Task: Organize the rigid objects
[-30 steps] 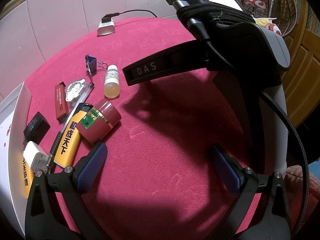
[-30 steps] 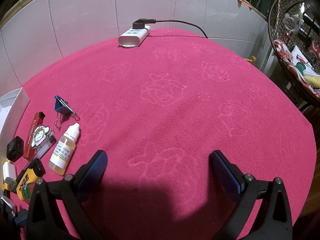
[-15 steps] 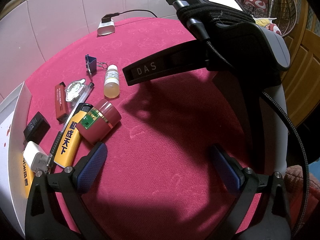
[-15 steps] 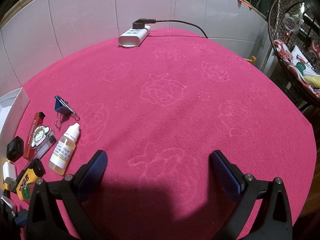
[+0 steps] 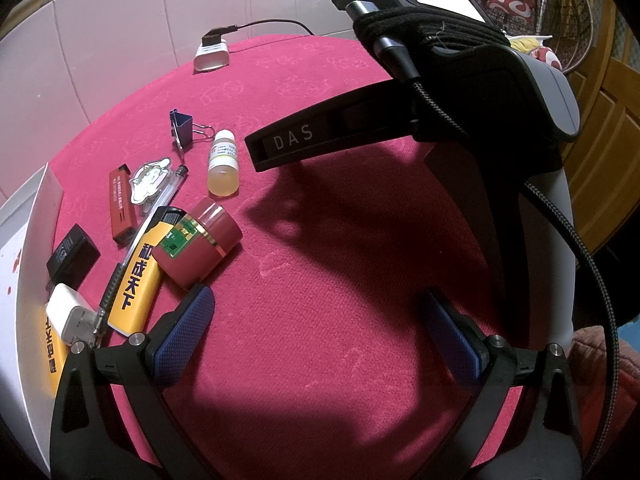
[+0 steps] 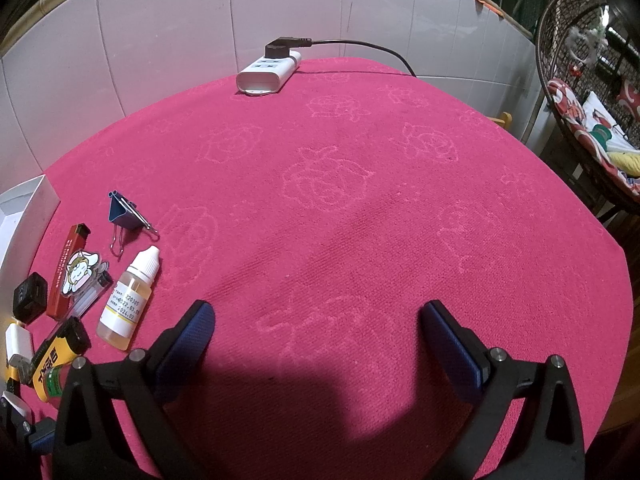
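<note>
Small objects lie scattered at the left of a red cloth: a dark red jar on its side, a yellow lighter, a dropper bottle, a blue binder clip, a red lighter, a cartoon sticker over a clear pen, a black box and a white charger. My left gripper stands open just right of the jar, holding nothing. My right gripper is open over bare cloth, right of the bottle.
A white box stands at the left edge. A white power strip with a black cable lies at the back by the tiled wall. The right gripper's black body fills the left wrist view's upper right. A wicker chair stands right.
</note>
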{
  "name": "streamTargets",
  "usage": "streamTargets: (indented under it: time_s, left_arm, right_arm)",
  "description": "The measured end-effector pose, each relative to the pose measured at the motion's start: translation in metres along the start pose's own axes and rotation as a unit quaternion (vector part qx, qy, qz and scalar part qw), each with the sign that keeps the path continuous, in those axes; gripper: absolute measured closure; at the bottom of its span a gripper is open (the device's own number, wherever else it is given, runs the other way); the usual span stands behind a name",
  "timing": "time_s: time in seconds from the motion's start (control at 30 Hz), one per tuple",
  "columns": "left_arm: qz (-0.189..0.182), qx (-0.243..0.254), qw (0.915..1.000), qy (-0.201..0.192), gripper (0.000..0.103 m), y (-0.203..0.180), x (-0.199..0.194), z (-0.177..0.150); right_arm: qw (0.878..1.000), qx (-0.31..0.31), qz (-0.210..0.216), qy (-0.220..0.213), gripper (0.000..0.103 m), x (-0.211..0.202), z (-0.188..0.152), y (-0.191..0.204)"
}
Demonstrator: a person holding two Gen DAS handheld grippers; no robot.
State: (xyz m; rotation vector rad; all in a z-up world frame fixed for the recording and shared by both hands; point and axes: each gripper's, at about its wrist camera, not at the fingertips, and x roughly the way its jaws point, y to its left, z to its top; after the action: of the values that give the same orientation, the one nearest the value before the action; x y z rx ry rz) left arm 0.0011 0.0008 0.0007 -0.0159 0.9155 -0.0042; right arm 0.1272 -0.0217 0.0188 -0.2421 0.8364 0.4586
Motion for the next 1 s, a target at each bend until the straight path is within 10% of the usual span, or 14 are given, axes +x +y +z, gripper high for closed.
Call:
streamTargets:
  time_s: [1.0]
  left_arm:
    - [-0.004,-0.003,1.0000,-0.001,0.000,-0.0009,0.0003,0.0000]
  right_arm:
    - [1.000,0.000,0.000,0.001,0.000,0.0009,0.0007,0.0005]
